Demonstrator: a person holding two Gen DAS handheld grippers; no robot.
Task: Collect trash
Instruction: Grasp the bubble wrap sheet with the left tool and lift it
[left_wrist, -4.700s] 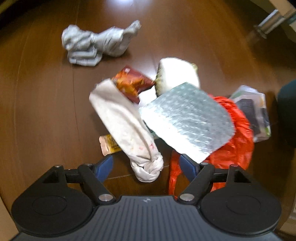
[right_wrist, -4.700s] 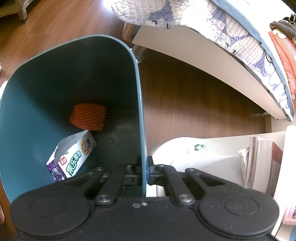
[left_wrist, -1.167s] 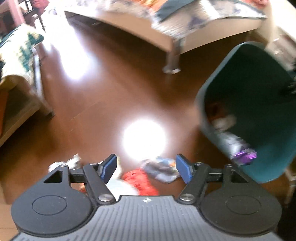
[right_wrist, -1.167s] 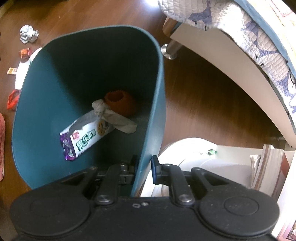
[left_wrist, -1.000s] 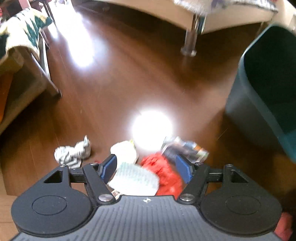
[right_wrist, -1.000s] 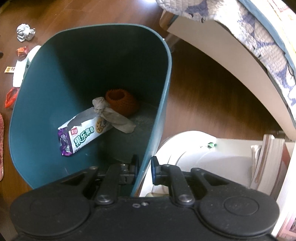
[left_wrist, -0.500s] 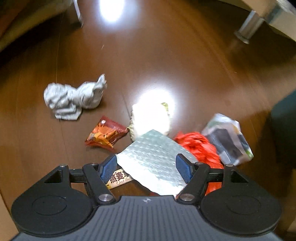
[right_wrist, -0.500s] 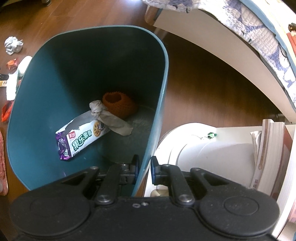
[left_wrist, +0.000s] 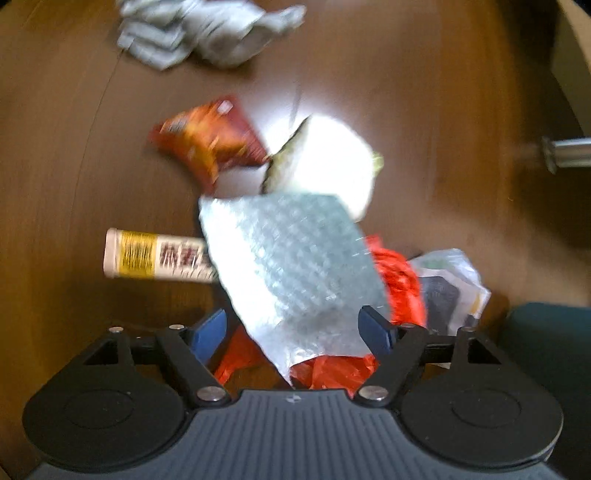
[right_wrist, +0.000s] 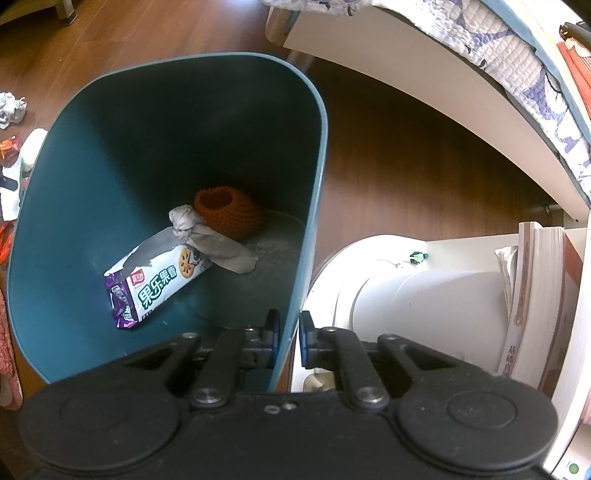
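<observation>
Now my right gripper (right_wrist: 287, 338) pinches the bin (right_wrist: 317, 155) wall, tilting it; my left gripper (left_wrist: 295, 325), fingers just spread wide, straddles the bubble wrap (left_wrist: 295, 266) untouched.

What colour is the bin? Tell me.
Dark teal, inside and out; the bin shows best in the right wrist view.

Brown wood floor (left_wrist: 74, 184) carries crumpled paper (left_wrist: 207, 33), snack wrapper (left_wrist: 210, 142), bubble wrap (left_wrist: 295, 266).
</observation>
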